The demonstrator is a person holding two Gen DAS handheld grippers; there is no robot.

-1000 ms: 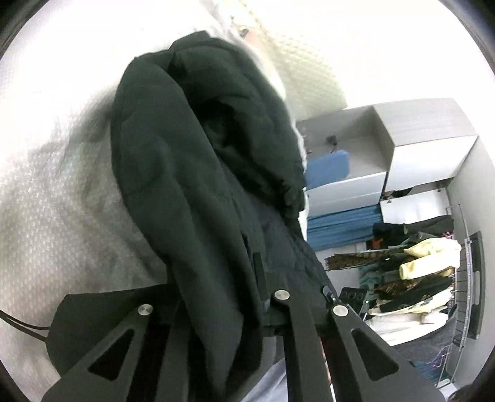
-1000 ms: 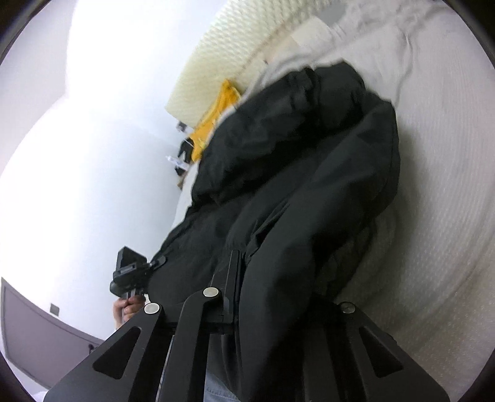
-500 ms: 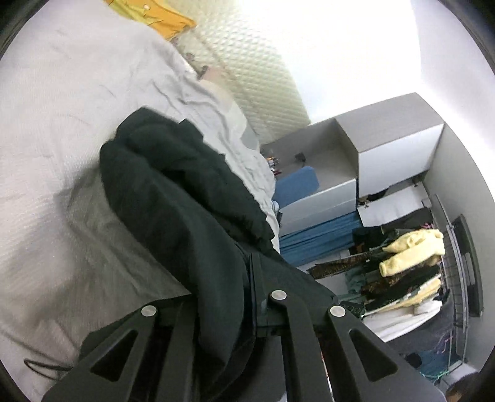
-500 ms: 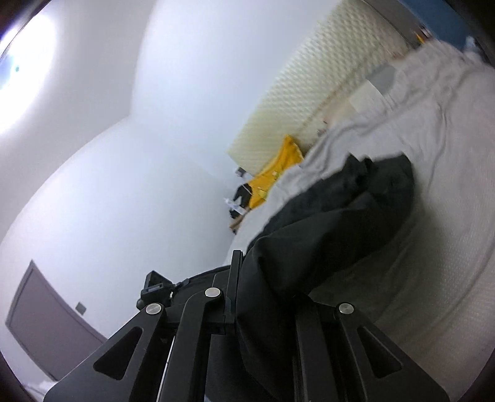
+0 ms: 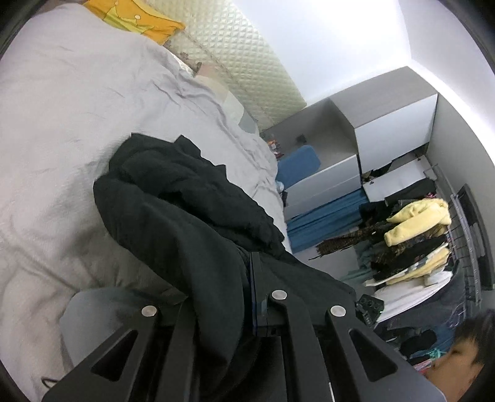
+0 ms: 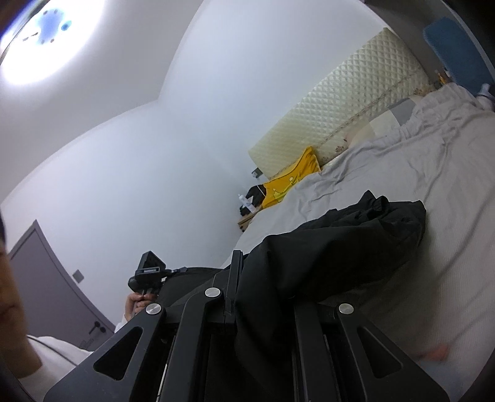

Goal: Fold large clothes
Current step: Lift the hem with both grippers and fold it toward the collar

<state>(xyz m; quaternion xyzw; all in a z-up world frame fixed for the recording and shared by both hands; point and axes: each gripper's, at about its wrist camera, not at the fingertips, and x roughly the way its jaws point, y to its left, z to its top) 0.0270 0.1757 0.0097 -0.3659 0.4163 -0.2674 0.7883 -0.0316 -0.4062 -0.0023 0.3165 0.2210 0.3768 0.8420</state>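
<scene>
A large black jacket (image 5: 185,216) lies bunched on the grey bed sheet (image 5: 62,123). Its near edge is lifted off the bed and hangs from both grippers. My left gripper (image 5: 244,272) is shut on a thick fold, which covers one finger. In the right wrist view the same jacket (image 6: 340,241) stretches from the bed (image 6: 433,278) up to my right gripper (image 6: 247,278), shut on its edge. The left gripper's body (image 6: 148,272) shows there too, with the hand (image 6: 136,304) that holds it. Between the two grippers the jacket's edge is pulled taut.
A yellow cloth (image 5: 139,15) lies at the bed's head by the quilted headboard (image 5: 241,62). Grey cabinets (image 5: 386,123), a blue cushion (image 5: 298,160) and a loaded clothes rack (image 5: 417,235) stand beside the bed. A nightstand (image 6: 247,216) and a door (image 6: 46,278) are on the other side.
Both grippers have risen and drawn back from the bed with the jacket's edge. The jacket now hangs stretched toward them, and more of the bed and room shows.
</scene>
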